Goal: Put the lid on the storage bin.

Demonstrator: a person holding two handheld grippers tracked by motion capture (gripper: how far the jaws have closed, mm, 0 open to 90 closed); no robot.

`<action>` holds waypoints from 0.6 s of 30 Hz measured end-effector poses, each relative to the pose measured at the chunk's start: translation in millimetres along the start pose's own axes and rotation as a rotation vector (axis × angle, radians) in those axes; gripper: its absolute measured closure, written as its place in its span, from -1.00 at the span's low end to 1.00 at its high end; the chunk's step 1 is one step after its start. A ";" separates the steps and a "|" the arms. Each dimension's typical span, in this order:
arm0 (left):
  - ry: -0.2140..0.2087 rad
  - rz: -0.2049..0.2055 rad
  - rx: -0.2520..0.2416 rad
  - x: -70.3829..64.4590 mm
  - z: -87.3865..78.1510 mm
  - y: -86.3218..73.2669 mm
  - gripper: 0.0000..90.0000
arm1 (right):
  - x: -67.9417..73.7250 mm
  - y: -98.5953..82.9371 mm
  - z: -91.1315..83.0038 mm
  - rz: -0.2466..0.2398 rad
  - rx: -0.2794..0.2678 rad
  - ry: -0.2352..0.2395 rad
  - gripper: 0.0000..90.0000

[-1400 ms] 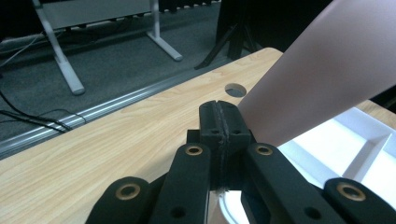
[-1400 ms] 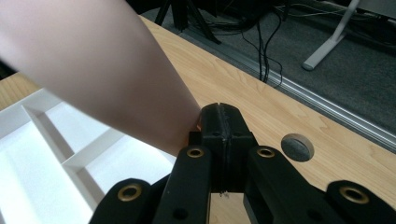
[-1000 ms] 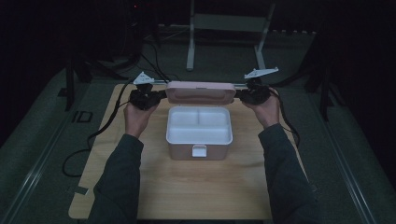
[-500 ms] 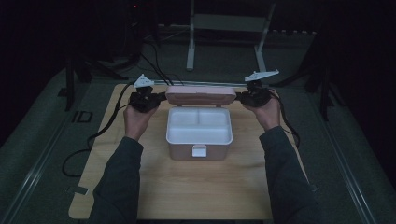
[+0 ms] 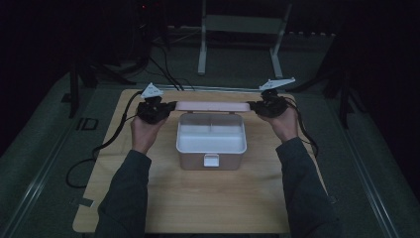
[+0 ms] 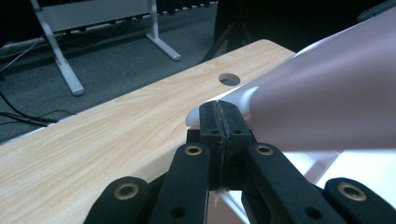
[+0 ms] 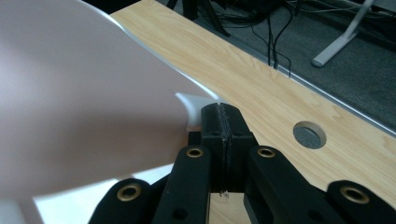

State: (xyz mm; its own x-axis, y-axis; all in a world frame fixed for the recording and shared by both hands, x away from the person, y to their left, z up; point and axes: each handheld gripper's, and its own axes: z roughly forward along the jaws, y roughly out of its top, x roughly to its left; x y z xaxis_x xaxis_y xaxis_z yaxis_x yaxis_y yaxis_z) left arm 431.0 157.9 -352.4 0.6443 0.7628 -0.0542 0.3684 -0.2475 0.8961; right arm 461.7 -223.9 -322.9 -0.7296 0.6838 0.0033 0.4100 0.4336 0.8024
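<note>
Lid (image 5: 212, 106), pink, thin rigid plastic, probably light and slick; held level just behind the open box (image 5: 211, 140). Left tool (image 5: 167, 107) and right tool (image 5: 252, 105) each pinched tight on an end lip, the best hold.

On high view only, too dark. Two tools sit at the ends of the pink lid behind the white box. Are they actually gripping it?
Observer: The left tool is. Its jaws are closed on a white tab at the end of the pale pink flat plastic lid.
Operator: Right side?
Observer: The right tool too, jaws shut on the lid's other white tab.
Operator: Anything near it?
Observer: A round hole through the light wooden tabletop, clear of the lid.
</note>
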 end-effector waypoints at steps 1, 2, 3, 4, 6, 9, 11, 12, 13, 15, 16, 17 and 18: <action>-0.001 0.009 0.008 -2.5 -0.6 -3.4 0.99 | 2.3 -3.5 0.6 -0.007 0.005 0.009 0.99; -0.001 0.009 0.008 -2.5 -0.6 -3.4 0.99 | 3.0 -4.3 0.8 -0.007 0.008 0.012 0.99; -0.007 0.015 0.015 -6.5 -0.9 -8.4 0.99 | 5.2 -6.3 1.5 -0.015 0.015 0.014 0.99; -0.010 0.024 0.025 -9.4 -0.7 -11.6 0.98 | 6.9 -7.4 2.0 -0.022 0.019 0.018 0.99; -0.010 0.031 0.030 -11.4 -0.5 -13.3 0.98 | 11.6 -10.5 3.1 -0.037 0.028 0.027 0.98; -0.021 0.045 0.039 -16.2 -0.9 -17.3 0.97 | 15.8 -13.5 3.5 -0.050 0.035 0.031 0.98; -0.025 0.052 0.041 -22.4 -4.5 -22.9 0.97 | 21.0 -18.8 2.8 -0.066 0.042 0.041 0.97; -0.025 0.056 0.044 -23.1 -5.6 -23.6 0.97 | 22.4 -20.1 2.5 -0.066 0.048 0.042 0.97; -0.025 0.056 0.044 -23.1 -5.6 -23.6 0.97 | 22.4 -20.1 2.5 -0.066 0.048 0.042 0.97; -0.029 0.060 0.046 -24.5 -8.2 -25.8 0.97 | 25.1 -23.6 2.0 -0.081 0.062 0.044 0.96; -0.030 0.057 0.044 -24.3 -9.7 -25.8 0.97 | 25.6 -24.5 1.4 -0.088 0.062 0.039 0.96; -0.031 0.055 0.041 -24.1 -11.7 -25.5 0.97 | 26.1 -25.1 0.4 -0.088 0.063 0.038 0.96; -0.031 0.052 0.035 -23.7 -14.2 -24.8 0.97 | 26.1 -25.5 -1.3 -0.092 0.063 0.037 0.96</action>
State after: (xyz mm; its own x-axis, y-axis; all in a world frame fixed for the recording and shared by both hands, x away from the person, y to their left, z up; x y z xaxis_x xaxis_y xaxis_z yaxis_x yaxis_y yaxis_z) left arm 397.2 154.4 -367.1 0.6834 0.7297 -0.0219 0.3568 -0.3077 0.8821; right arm 431.5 -217.8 -342.5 -0.7849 0.6179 -0.0460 0.3731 0.5305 0.7612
